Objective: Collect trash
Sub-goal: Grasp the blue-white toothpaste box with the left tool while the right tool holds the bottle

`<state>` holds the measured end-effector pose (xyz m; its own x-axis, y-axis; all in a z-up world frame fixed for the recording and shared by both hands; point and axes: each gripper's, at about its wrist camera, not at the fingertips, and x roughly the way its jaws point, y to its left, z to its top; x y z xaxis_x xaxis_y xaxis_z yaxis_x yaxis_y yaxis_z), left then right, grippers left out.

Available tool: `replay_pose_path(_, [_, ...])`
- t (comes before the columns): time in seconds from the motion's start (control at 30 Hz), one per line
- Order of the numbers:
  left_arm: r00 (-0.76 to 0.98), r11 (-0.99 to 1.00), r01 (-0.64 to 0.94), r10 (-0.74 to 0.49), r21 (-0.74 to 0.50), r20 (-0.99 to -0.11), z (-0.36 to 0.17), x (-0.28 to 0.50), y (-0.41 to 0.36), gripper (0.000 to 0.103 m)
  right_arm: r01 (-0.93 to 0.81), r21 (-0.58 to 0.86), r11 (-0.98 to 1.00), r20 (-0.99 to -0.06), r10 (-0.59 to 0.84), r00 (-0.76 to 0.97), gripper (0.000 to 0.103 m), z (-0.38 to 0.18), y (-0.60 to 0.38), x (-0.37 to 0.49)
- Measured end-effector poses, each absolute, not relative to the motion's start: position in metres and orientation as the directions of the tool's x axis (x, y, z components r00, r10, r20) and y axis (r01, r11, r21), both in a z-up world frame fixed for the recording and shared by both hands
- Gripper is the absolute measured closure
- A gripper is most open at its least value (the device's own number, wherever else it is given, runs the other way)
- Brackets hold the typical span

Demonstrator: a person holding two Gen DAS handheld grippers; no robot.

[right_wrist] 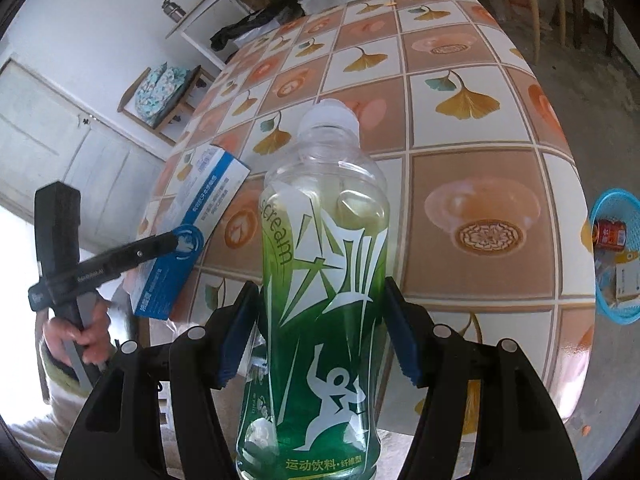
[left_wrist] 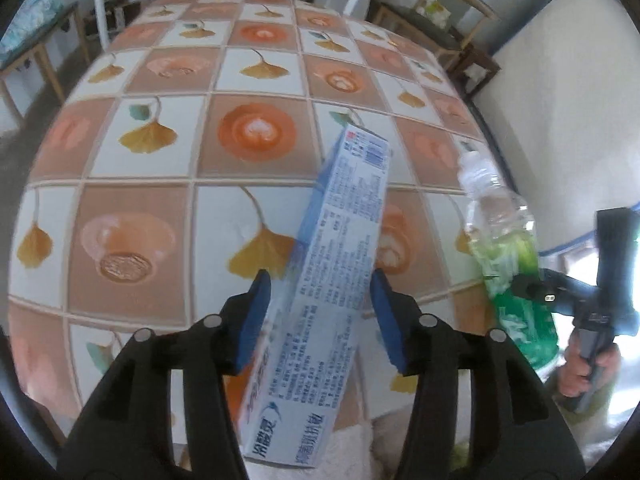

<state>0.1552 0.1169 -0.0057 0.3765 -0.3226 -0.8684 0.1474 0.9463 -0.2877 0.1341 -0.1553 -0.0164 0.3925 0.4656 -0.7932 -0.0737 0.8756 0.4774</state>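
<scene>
I am holding a blue toothpaste box (left_wrist: pixel 332 280) between the pads of my left tongs (left_wrist: pixel 322 320), lifted clear of the patterned table (left_wrist: pixel 132 160); one pad looks pressed on it, the other I cannot tell for certain. My right tongs (right_wrist: pixel 322 332) are clamping a green drink bottle (right_wrist: pixel 324 280), also above the table. A blue basket (right_wrist: pixel 620 256) is waiting on the floor past the table's edge, already containing a red can (right_wrist: pixel 609 233) and some cartons. Judging from that, both pieces are collected but not yet dropped in.
</scene>
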Motion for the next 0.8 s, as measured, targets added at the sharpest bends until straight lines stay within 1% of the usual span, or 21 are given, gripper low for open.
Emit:
replay_pose_path(0.13, [0.406, 0.964, 0.175, -0.258, -0.202, -0.877, -0.008, 0.156, 0.11, 0.053, -0.065, 0.462, 0.884, -0.802, 0.449, 0.394, 0.042, -0.016, -0.15, 0.135])
replay_pose_path(0.23, [0.398, 0.968, 0.187, -0.228, -0.165, -0.889, -0.015, 0.157, 0.107, 0.053, -0.062, 0.455, 0.888, -0.814, 0.443, 0.376, 0.042, -0.019, -0.143, 0.139])
replay_pose_path(0.3, [0.393, 0.967, 0.181, -0.24, -0.181, -0.888, -0.018, 0.157, 0.11, 0.054, -0.065, 0.441, 0.895, -0.823, 0.433, 0.368, 0.042, -0.021, -0.137, 0.142])
replay_pose_path(0.4, [0.41, 0.965, 0.179, -0.249, -0.19, -0.878, -0.017, 0.156, 0.113, 0.062, -0.071, 0.406, 0.911, -0.842, 0.403, 0.358, 0.042, -0.022, -0.127, 0.146])
replay_pose_path(0.53, [0.43, 0.96, 0.179, -0.271, -0.213, -0.861, -0.017, 0.154, 0.115, 0.066, -0.069, 0.379, 0.923, -0.853, 0.377, 0.359, 0.043, -0.022, -0.122, 0.149])
replay_pose_path(0.8, [0.472, 0.951, 0.177, -0.309, -0.254, -0.826, -0.013, 0.146, 0.123, 0.068, -0.02, 0.405, 0.914, -0.847, 0.384, 0.367, 0.045, -0.019, -0.124, 0.15])
